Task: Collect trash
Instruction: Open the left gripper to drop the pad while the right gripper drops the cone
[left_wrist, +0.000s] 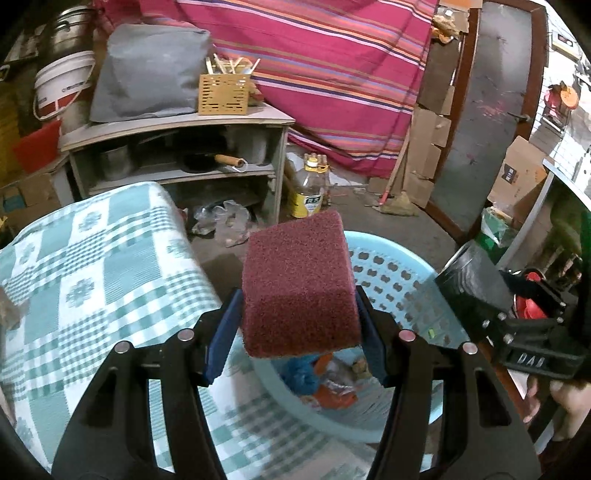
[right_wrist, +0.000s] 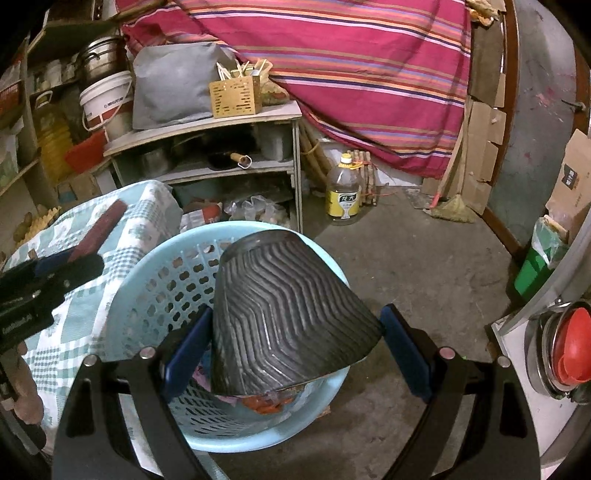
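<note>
Both angled down over basket (right_wrist: 122, 295): left hand-held gripper (left_wrist: 299, 328) pinching sponge (left_wrist: 299, 284), right hand-held gripper (right_wrist: 295, 354) (upside-down) cup (right_wrist: 288, 314).

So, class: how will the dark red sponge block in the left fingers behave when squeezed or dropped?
The sponge block looks porous, so probably light and squashy. Its rough surface should resist slipping. Its flat faces mean it would hardly roll in the blue basket.

The maroon sponge (left_wrist: 301, 286) hides most of the trash inside the light blue basket (left_wrist: 406, 258); only blue and orange scraps show beneath it, too jumbled to identify. In the right wrist view the black ridged slab (right_wrist: 288, 314) covers the basket's contents likewise. The print on the oil bottle (right_wrist: 343, 194) label is too small to read. The checked cloth (left_wrist: 92, 277) blurs toward the lower edge.
</note>
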